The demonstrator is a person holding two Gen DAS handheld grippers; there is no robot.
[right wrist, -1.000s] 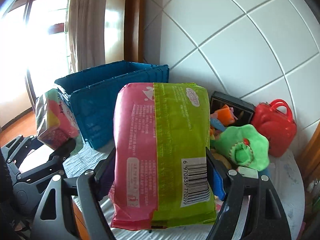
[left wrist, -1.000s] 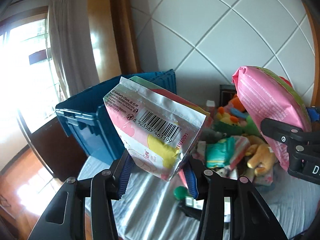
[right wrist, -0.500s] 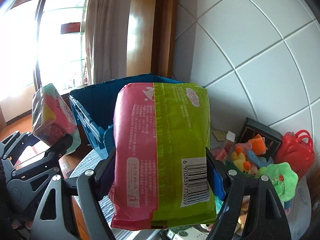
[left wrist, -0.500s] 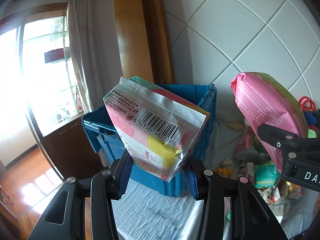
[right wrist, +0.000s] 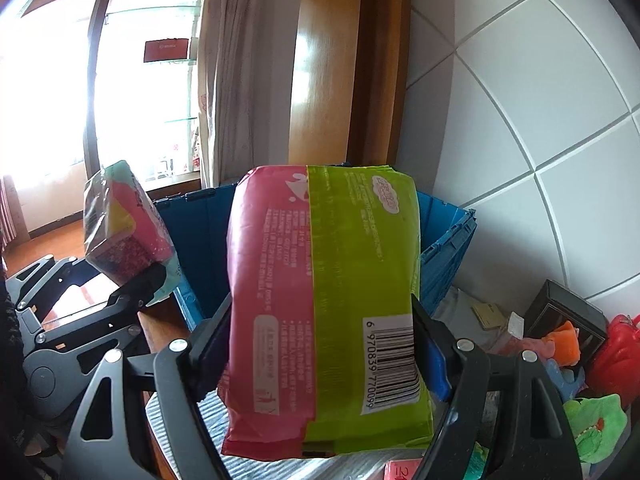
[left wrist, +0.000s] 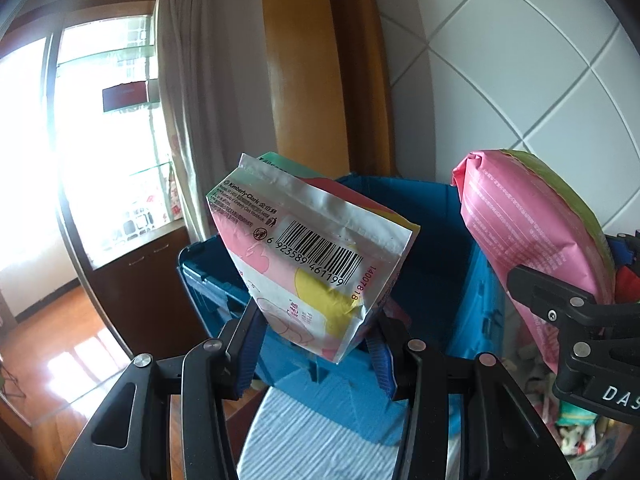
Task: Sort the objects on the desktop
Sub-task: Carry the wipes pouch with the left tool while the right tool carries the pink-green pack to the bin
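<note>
Blue crate (right wrist: 448,232) stands on the bench at its window end, open at the top, ribbed walls. I see its inside walls from both views, but the two packs block the floor of it, so I cannot tell what lies in it.

My left tool (left wrist: 316,344) is clamped on a small soft pack (left wrist: 308,256): silver crimped seam at the top, barcode strip below it, pink and yellow print on the face, teal along the far edge. It sits tilted between the blue pads, held in the air in front of the crate's near wall. In the right view the same pack (right wrist: 128,232) shows at the left, beside the crate's corner.

My right tool (right wrist: 320,340) grips a larger flat pack (right wrist: 324,304), upright, half pink and half lime green, white small print on both halves, a barcode at the lower right. The pads press on both of its long edges. It hangs just before the crate's open side.

Bench (right wrist: 208,428) carries a pale striped cloth. At the right of it: green plush toy (right wrist: 596,428), red bag (right wrist: 620,360), orange toy (right wrist: 564,340), dark box (right wrist: 560,312), all well apart from the crate.
</note>
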